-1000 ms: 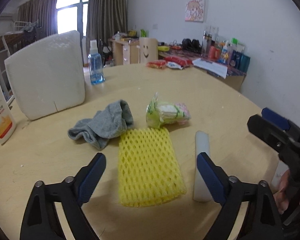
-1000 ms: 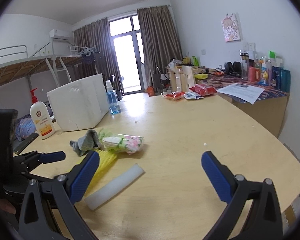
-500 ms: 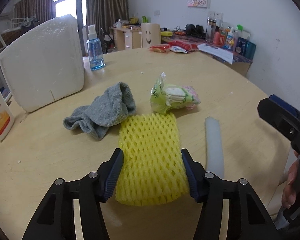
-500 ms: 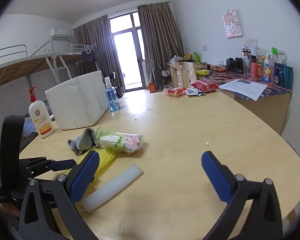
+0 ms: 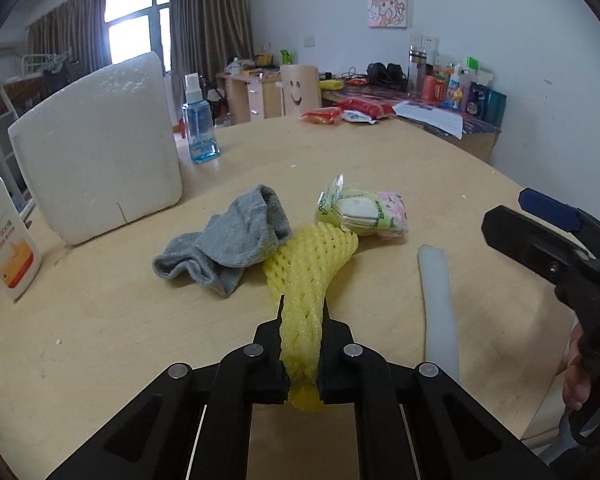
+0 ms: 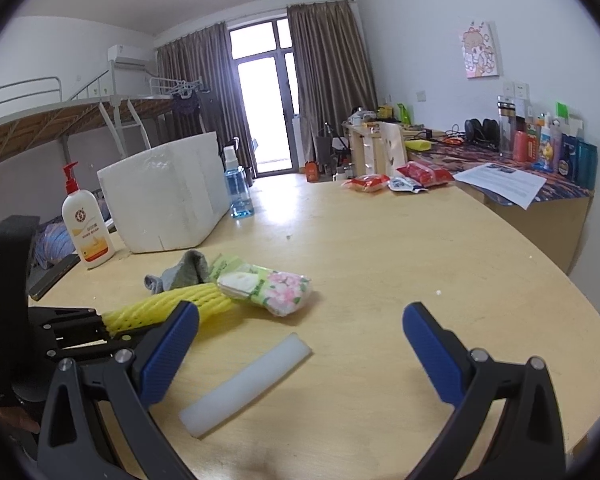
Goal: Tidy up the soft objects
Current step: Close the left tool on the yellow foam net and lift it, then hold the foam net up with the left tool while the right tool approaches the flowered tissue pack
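Note:
My left gripper (image 5: 303, 309) is closing tight on the near end of a yellow foam net (image 5: 312, 256), which is squeezed into a narrow roll between the pads. The net's far end rests on the round wooden table (image 5: 100, 340), touching a crumpled grey sock (image 5: 232, 244) and a flowered tissue pack (image 5: 364, 212). A white foam strip (image 5: 438, 304) lies to the right. My right gripper (image 6: 300, 310) hovers open over the table near that foam strip (image 6: 248, 384), holding nothing. From the right wrist view, the yellow net (image 6: 168, 306) leads into the left gripper (image 6: 100, 328).
A white foam box (image 5: 96, 148) stands at the back left, with a blue spray bottle (image 5: 198, 128) beside it and a lotion pump bottle (image 5: 4, 236) at the left edge. Red snack packs (image 5: 340, 114) lie at the table's far side. A person's hand (image 5: 576, 376) shows at the right.
The left gripper's jaws went from wide open to shut on the yellow net, bunching it from a flat sheet into a narrow roll. The right gripper stayed put and open.

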